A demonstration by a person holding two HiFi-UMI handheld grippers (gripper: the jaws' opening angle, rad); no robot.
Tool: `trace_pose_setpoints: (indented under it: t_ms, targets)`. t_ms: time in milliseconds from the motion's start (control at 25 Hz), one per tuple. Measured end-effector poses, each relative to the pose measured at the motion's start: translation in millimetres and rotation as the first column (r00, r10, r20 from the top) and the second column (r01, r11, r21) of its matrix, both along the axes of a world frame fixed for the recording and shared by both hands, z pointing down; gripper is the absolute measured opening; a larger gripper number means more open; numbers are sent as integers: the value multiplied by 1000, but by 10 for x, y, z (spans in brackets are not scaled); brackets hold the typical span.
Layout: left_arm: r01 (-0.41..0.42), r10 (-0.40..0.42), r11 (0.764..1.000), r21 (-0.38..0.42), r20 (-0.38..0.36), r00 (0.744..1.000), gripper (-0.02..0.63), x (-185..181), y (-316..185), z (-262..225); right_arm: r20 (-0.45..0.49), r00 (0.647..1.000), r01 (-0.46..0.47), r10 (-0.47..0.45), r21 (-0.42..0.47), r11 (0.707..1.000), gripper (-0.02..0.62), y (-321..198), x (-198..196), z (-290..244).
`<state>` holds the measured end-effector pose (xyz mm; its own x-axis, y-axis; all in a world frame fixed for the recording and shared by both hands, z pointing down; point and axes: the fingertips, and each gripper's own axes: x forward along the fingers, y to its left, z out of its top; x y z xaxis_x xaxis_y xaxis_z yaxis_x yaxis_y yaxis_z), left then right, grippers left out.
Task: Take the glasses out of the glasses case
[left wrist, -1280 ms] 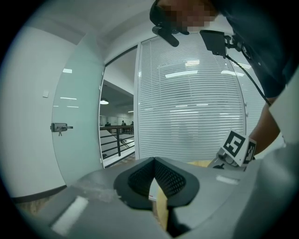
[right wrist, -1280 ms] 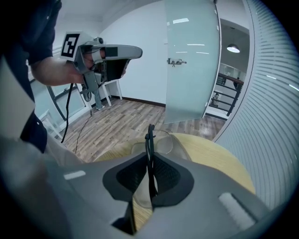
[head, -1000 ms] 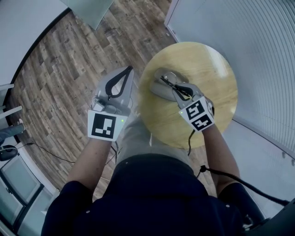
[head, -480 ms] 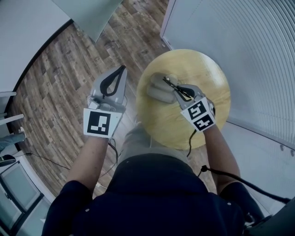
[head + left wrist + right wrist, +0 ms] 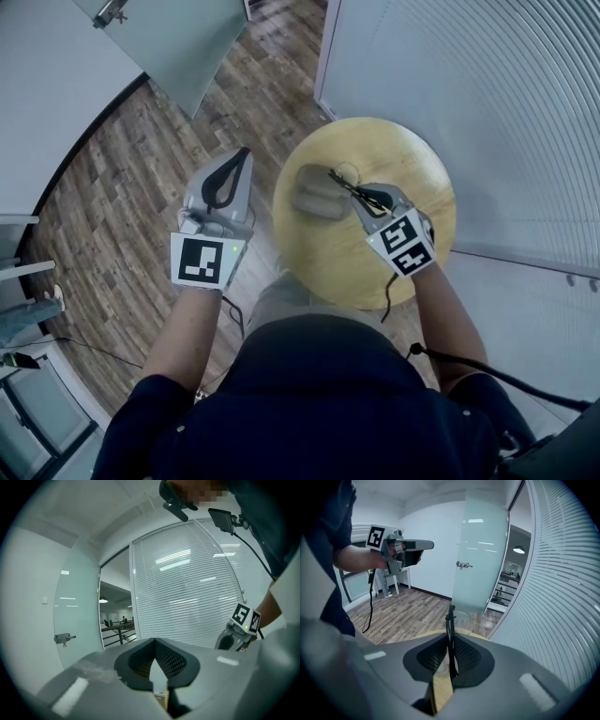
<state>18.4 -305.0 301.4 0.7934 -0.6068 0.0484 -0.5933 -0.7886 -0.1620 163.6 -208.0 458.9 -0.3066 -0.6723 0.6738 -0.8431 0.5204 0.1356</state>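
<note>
An open grey glasses case (image 5: 315,192) lies on the left part of the round wooden table (image 5: 403,155). Just right of it, my right gripper (image 5: 364,197) is shut on the thin black glasses (image 5: 347,183), which hang clear of the case. In the right gripper view the dark frame (image 5: 450,637) stands upright between the pads, its end poking past the tips. My left gripper (image 5: 228,180) hovers over the floor left of the table, jaws closed tip to tip with nothing in them (image 5: 153,644).
A glass wall with blinds (image 5: 487,75) curves close behind the table. A glass door with a handle (image 5: 111,11) stands at the far left, above the wood floor (image 5: 122,187). A black cable (image 5: 387,286) trails from my right gripper.
Both grippers have risen. The right one has carried the glasses up and off the case, which stays on the table. The left stays shut and empty.
</note>
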Motion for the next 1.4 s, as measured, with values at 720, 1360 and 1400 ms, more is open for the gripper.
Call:
trace_pose_setpoints:
  t_ms: [720,1360,1400]
  targets:
    - [-81,83,994,78,-31,996,6,159,298,-515,6,997,-77,77,126,989,49,284,70,-748]
    - [-116,120,976,182,-11,993,6,230,450,-1116,13,997,-72,71,262,962,49,299,73,-1616]
    - [-119,124,975,189,-12,992,6,243,468,-1163,15,997,-74,73,271,960,49,313,81,-1665]
